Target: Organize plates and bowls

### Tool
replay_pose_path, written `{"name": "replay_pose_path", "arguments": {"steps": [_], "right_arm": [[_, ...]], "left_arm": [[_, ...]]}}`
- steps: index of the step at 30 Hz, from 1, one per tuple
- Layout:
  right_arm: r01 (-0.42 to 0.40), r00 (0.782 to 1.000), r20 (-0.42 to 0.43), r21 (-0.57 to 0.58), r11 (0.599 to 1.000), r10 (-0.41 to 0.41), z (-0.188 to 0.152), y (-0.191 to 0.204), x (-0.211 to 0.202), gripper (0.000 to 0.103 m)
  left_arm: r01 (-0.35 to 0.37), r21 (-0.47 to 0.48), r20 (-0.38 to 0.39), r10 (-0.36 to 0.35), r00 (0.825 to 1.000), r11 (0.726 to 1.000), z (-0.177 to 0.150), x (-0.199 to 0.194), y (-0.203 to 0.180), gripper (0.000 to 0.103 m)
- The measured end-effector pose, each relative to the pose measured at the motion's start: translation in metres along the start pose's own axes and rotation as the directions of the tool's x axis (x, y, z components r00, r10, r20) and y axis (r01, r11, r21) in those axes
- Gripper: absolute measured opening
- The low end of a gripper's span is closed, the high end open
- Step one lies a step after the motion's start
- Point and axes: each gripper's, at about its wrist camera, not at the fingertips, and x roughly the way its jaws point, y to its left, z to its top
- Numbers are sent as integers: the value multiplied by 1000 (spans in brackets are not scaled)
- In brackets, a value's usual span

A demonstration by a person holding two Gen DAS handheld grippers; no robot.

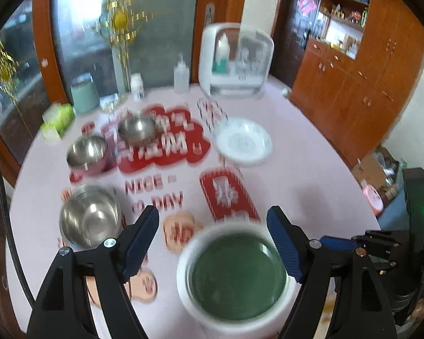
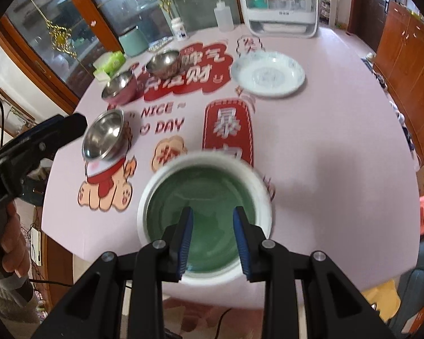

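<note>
A white bowl with a green inside (image 1: 237, 276) sits near the front edge of the pink table (image 1: 296, 169); it also shows in the right wrist view (image 2: 205, 206). My right gripper (image 2: 213, 223) is open, its fingers over the bowl's near side. My left gripper (image 1: 213, 231) is open and empty, just left of and above the bowl. Three steel bowls (image 1: 90, 219) (image 1: 86, 152) (image 1: 137, 128) stand on the left. A white patterned plate (image 1: 243, 141) lies at the back right, also in the right wrist view (image 2: 268, 73).
A white dish cabinet (image 1: 234, 62), bottles (image 1: 181, 73), a mint canister (image 1: 83, 93) and a green tissue box (image 1: 58, 118) line the table's far edge. Wooden cupboards (image 1: 353, 79) stand to the right. Red decals cover the table's middle.
</note>
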Motion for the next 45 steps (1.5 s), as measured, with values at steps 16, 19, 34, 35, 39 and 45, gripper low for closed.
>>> {"name": "replay_pose_path", "arguments": {"steps": [16, 19, 34, 35, 39, 45], "right_arm": [[-5, 1000, 21, 8, 1000, 4, 174, -126, 51, 30], [18, 1000, -3, 38, 999, -18, 194, -146, 80, 30], [-3, 988, -147, 212, 977, 35, 245, -221, 201, 30], [-11, 987, -155, 216, 976, 46, 245, -223, 204, 30], [-35, 981, -181, 215, 976, 76, 245, -228, 214, 30], [-90, 967, -214, 216, 972, 137, 244, -225, 223, 11]], "left_arm": [[-62, -128, -74, 53, 996, 990, 135, 157, -12, 77], [-116, -112, -122, 103, 987, 987, 141, 204, -8, 77], [-156, -95, -370, 111, 922, 983, 128, 366, 4, 77], [-147, -99, -378, 99, 921, 984, 126, 369, 5, 76], [-94, -148, -418, 24, 908, 984, 122, 381, 9, 63], [-17, -192, -463, -75, 883, 981, 115, 391, 10, 26]]}}
